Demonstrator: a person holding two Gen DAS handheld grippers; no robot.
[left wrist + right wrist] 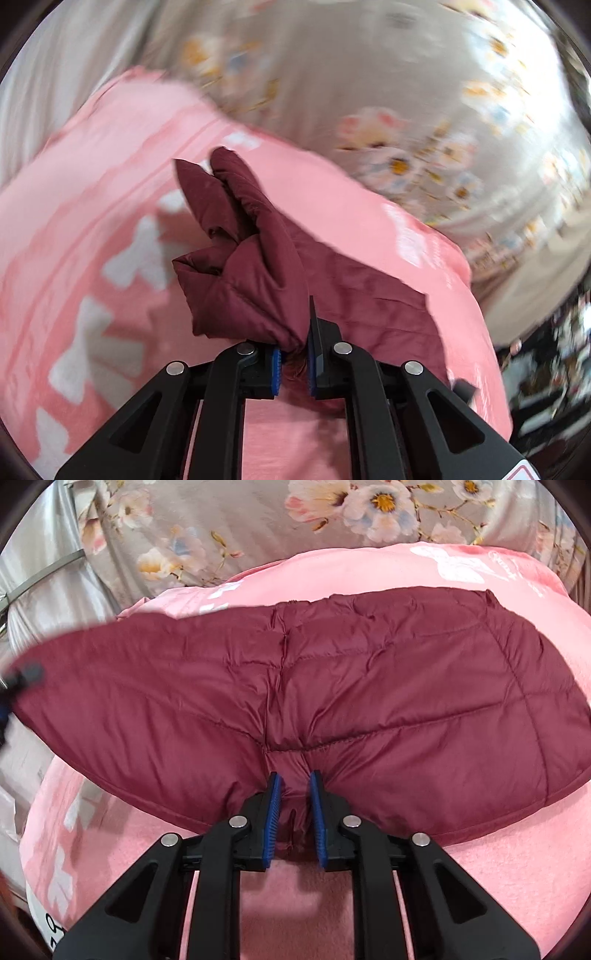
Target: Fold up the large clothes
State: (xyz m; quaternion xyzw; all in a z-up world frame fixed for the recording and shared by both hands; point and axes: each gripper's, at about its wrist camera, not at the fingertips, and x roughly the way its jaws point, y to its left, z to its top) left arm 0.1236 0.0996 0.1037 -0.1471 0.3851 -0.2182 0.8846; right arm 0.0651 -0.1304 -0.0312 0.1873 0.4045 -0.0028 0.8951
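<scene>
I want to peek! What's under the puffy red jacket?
A pink blanket shows under the red jacket; beyond it, a flowery sheet. Whatever lies beneath the jacket's middle is covered.

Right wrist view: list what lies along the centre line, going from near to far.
Right gripper, jaws shut on the jacket → maroon quilted jacket → pink blanket → floral sheet.

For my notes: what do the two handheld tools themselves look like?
The left tool and right tool look alike: matte black angular linkage arms with triangular cut-outs, round silver pivot pins, and ribbed blue pads. A pink-white label corner shows at the left view's bottom right.
</scene>
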